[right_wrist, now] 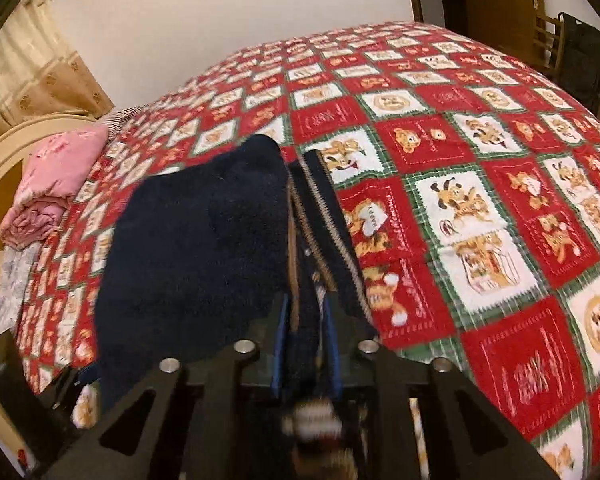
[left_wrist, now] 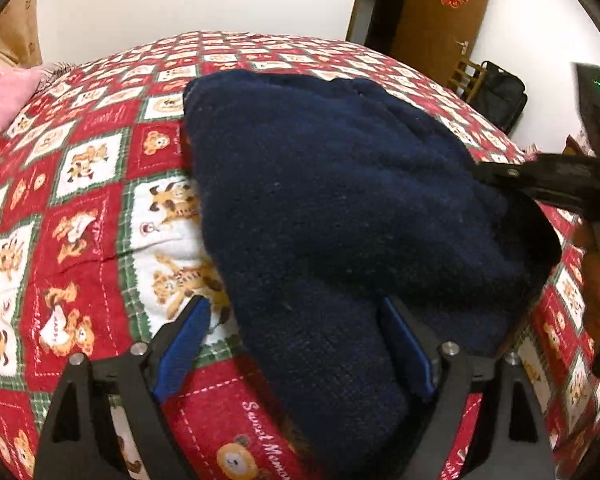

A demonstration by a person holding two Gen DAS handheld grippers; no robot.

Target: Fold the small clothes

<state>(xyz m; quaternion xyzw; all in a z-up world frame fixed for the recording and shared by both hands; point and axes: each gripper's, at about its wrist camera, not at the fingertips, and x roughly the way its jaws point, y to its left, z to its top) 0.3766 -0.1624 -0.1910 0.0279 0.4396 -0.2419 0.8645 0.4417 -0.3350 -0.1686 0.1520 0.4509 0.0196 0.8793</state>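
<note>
A small dark navy knit garment (left_wrist: pixel 332 208) lies on the red patchwork bedspread (left_wrist: pixel 80 208). My left gripper (left_wrist: pixel 296 340) is open, its blue-padded fingers (left_wrist: pixel 184 344) spread wide, and a fold of the garment lies between them. My right gripper (right_wrist: pixel 306 344) is shut on the garment's striped hem edge (right_wrist: pixel 324 216) and holds it raised off the bed. It also shows in the left wrist view (left_wrist: pixel 496 174) at the garment's right edge. The garment hangs to the left in the right wrist view (right_wrist: pixel 192 248).
A pink folded quilt (right_wrist: pixel 48 196) and a cream headboard (right_wrist: pixel 4 152) are at the bed's left end. A brown door (left_wrist: pixel 440 20), a wooden chair and a black bag (left_wrist: pixel 500 96) stand past the far right side.
</note>
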